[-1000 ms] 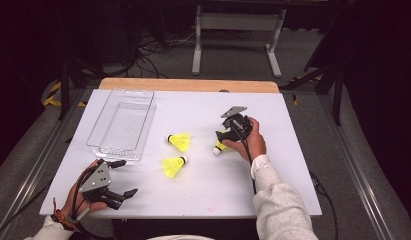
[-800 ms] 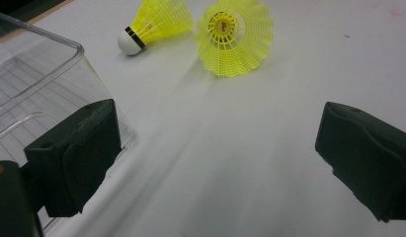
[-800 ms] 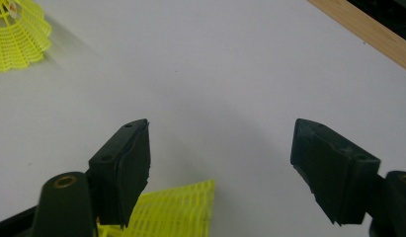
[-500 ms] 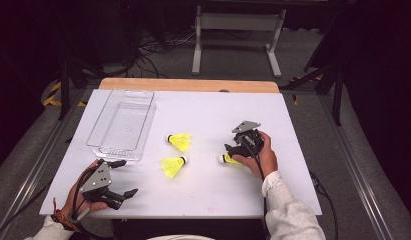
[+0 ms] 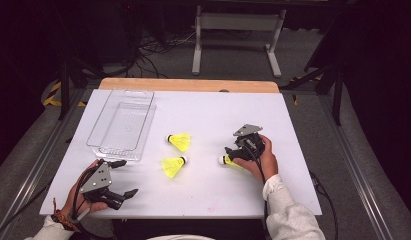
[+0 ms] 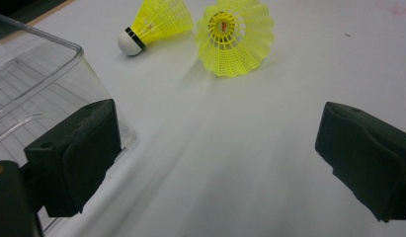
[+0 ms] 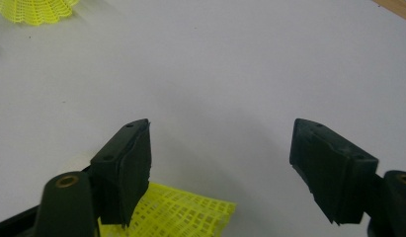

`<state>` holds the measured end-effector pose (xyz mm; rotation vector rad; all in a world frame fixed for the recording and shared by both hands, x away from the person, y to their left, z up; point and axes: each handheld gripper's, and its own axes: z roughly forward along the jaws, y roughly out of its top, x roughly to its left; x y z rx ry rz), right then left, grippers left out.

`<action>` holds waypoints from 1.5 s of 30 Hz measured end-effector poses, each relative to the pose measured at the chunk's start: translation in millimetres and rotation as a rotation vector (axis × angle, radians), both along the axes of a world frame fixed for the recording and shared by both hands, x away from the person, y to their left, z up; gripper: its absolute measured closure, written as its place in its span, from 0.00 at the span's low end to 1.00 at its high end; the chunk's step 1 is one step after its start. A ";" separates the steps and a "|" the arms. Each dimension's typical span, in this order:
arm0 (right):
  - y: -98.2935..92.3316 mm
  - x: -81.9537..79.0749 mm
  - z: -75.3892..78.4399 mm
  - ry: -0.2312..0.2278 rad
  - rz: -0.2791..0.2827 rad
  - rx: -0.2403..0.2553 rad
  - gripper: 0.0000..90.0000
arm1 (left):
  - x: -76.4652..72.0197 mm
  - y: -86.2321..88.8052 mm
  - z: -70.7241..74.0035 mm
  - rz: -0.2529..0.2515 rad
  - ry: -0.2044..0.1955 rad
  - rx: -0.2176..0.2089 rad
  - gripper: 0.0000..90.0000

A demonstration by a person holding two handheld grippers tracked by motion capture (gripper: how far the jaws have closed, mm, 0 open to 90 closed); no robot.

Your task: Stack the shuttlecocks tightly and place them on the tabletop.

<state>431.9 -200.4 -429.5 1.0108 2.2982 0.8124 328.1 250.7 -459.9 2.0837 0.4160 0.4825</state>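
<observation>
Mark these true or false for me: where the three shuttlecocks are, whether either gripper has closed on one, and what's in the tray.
1. Three yellow shuttlecocks lie on the table. True.
2. The clear tray holds a shuttlecock. False: it is empty.
3. The right gripper is shut on a shuttlecock. False: its jaws stand open, with the nearest shuttlecock beneath them.
4. The left gripper is open and holds nothing. True.
5. The other two shuttlecocks lie between the tray and the right gripper. True.
</observation>
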 end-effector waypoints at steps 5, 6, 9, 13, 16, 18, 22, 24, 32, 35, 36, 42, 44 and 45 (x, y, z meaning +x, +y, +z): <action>-2.3 -3.0 2.8 -0.006 0.002 0.006 0.27 | 0.1 0.0 0.1 -0.001 0.000 -0.002 0.05; -3.2 -3.5 3.5 -0.009 0.003 0.005 0.27 | 0.2 -0.1 0.1 -0.001 -0.001 0.000 0.05; -9.4 -7.6 7.2 -0.018 -0.002 0.014 0.27 | 0.1 0.1 0.2 0.000 -0.002 -0.002 0.05; -15.7 -12.2 9.8 -0.035 -0.011 0.026 0.27 | -0.1 0.1 0.3 0.000 -0.002 -0.002 0.05; -20.7 -15.3 12.3 -0.044 -0.019 0.035 0.27 | 0.0 -0.2 0.4 -0.003 -0.004 0.001 0.05; -23.5 -16.1 12.7 -0.047 -0.025 0.040 0.27 | 0.1 -0.4 0.2 -0.002 -0.002 0.000 0.05; -24.8 -15.2 11.3 -0.039 -0.023 0.046 0.27 | -0.1 -0.5 0.4 -0.001 -0.004 0.001 0.05; -24.1 -15.3 11.9 -0.041 -0.020 0.045 0.27 | 0.1 -0.1 0.5 -0.002 -0.004 0.000 0.05; -25.5 -21.2 20.8 -0.073 -0.006 0.081 0.27 | -0.2 0.1 0.8 0.000 -0.005 -0.004 0.05; -25.6 -26.1 23.9 -0.083 0.003 0.091 0.26 | -0.3 0.1 0.9 0.000 -0.005 -0.005 0.05; -26.1 -28.1 24.7 -0.088 0.009 0.094 0.26 | -0.3 0.1 0.9 0.000 -0.005 -0.005 0.05; -31.0 -37.6 27.6 -0.096 0.027 0.126 0.25 | -0.5 0.3 1.5 -0.001 -0.008 -0.005 0.05; -31.5 -40.3 25.8 -0.083 0.041 0.129 0.25 | -0.6 0.4 1.6 -0.001 -0.007 -0.005 0.05; -31.4 -41.4 24.1 -0.075 0.050 0.127 0.25 | -0.7 0.5 1.7 0.000 -0.009 -0.004 0.05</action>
